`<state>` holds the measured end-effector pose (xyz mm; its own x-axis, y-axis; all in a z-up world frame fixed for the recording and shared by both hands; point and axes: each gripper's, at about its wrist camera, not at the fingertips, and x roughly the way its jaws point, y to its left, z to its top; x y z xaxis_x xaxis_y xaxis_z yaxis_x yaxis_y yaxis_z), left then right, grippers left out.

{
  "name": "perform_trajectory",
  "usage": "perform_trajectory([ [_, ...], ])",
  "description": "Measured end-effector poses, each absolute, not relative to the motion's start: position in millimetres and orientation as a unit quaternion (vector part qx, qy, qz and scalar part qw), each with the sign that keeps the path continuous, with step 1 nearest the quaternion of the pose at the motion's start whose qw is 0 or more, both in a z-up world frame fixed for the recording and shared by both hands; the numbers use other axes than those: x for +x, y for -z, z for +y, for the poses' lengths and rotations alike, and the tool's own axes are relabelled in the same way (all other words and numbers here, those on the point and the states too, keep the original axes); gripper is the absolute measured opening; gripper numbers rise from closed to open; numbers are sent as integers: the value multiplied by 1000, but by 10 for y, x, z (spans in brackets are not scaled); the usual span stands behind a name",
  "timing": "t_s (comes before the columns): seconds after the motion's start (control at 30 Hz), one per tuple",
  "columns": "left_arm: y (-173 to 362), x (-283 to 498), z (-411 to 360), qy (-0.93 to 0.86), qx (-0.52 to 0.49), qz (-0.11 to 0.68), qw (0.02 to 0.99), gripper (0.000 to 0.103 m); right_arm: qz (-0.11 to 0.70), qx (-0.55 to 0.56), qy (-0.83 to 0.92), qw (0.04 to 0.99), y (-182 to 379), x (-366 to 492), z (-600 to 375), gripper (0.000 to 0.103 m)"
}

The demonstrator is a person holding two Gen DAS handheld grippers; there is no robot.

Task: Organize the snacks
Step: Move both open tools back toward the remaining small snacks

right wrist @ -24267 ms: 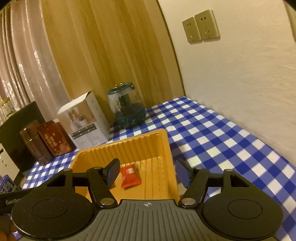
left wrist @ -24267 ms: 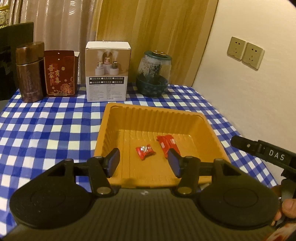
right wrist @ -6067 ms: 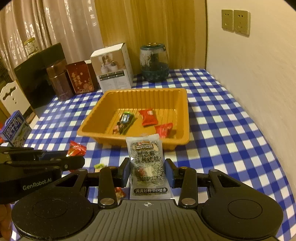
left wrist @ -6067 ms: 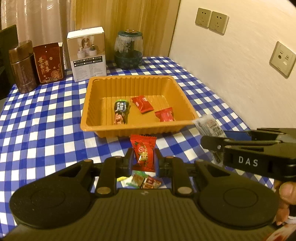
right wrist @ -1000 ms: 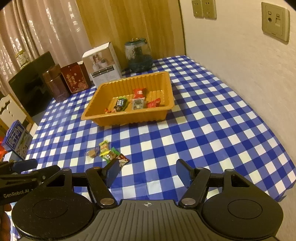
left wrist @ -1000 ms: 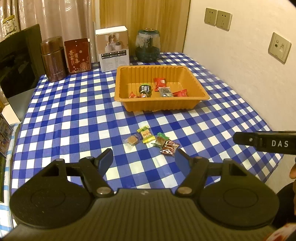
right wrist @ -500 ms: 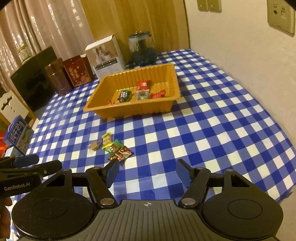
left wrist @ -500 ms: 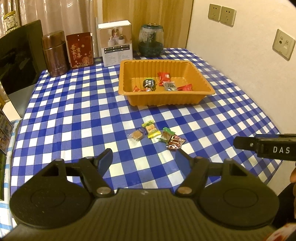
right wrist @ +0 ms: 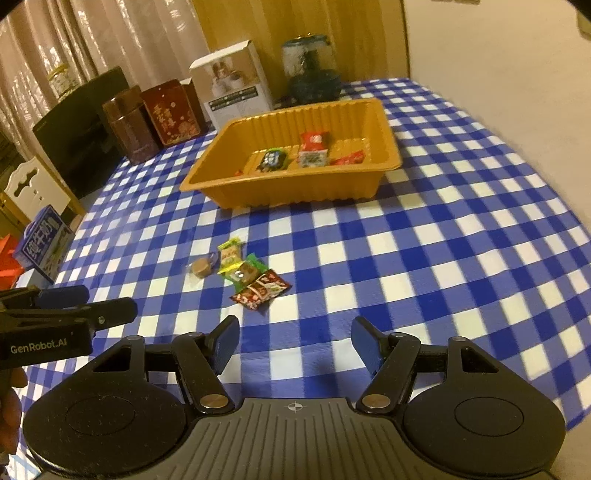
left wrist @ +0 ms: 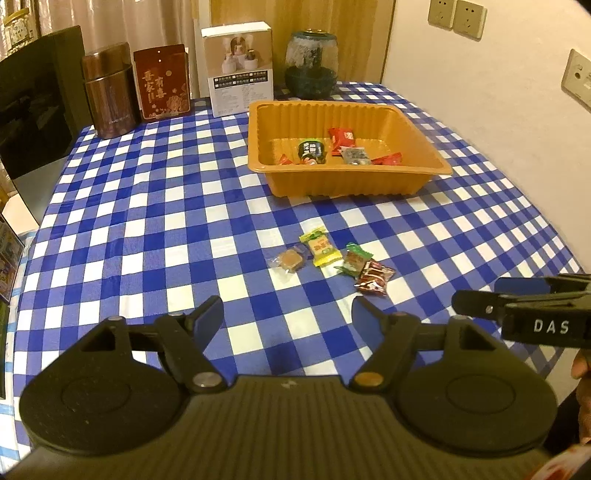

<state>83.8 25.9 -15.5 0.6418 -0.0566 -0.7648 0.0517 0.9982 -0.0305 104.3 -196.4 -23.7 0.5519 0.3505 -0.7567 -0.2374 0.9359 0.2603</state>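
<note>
A: Black fingers first. State of each gripper?

B: Left gripper [left wrist: 287, 314]: fingers spread apart, nothing between them, only checked cloth showing in the gap. Right gripper [right wrist: 294, 341]: fingers likewise released and empty. Each gripper appears side-on at the edge of the other's view, held by a hand.

A: Nearest task items?

B: Four loose snacks lie on the desk [left wrist: 155, 221], just beyond the fingertips. Near to far: a dark red-brown packet [left wrist: 373, 277], a green-edged packet [left wrist: 354, 259] touching it, a brown candy in clear wrap [left wrist: 290, 259], and a yellow-green packet [left wrist: 320, 246] beside the candy. All lie flat on the blue-and-white checked cloth, clustered together.

A: Any obstruction between grippers and the cluster?

B: Open cloth only.

A: Beyond the cluster?

B: An orange tray [left wrist: 347, 184] with ribbed walls stands apart from the loose snacks. It holds a dark green round-faced packet [left wrist: 311, 150], a small red piece at its left, a red packet [left wrist: 341, 138] farther back, a grey packet [left wrist: 354, 155], and another red packet [left wrist: 388, 159] toward the right wall.

A: Behind the tray?

B: Along the far desk edge, left to right: a brown canister [left wrist: 109, 99], a red tin with gold characters [left wrist: 162, 86], a white carton [left wrist: 240, 68] and a dark glass jar [left wrist: 312, 64]. The carton stands just behind the tray's rear left corner. Curtains and a wood panel close the background; wall sockets [left wrist: 456, 16] sit on the right wall.
</note>
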Motion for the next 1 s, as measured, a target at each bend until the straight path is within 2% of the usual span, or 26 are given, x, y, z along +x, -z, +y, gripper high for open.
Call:
perform_trajectory([
  [0.3, 333, 1055, 388, 30, 3, 428, 903, 75, 446, 72, -178, 874, 451, 1212, -1714, 66],
  [0.4, 392, 1127, 427, 29, 2, 430, 903, 75, 448, 78, -179, 872, 529, 1294, -1631, 51],
  [0.53, 460, 1196, 474, 29, -3, 430, 902, 75, 451, 81, -182, 870, 633, 1399, -1515, 48],
  [0.83, 575, 1269, 547, 29, -15, 434, 900, 75, 455, 83, -156, 873, 825, 1596, -1342, 47],
  [1.0, 617, 1282, 573, 26, -21, 437, 899, 75, 446, 39, -157, 880, 838, 1617, -1217, 47],
])
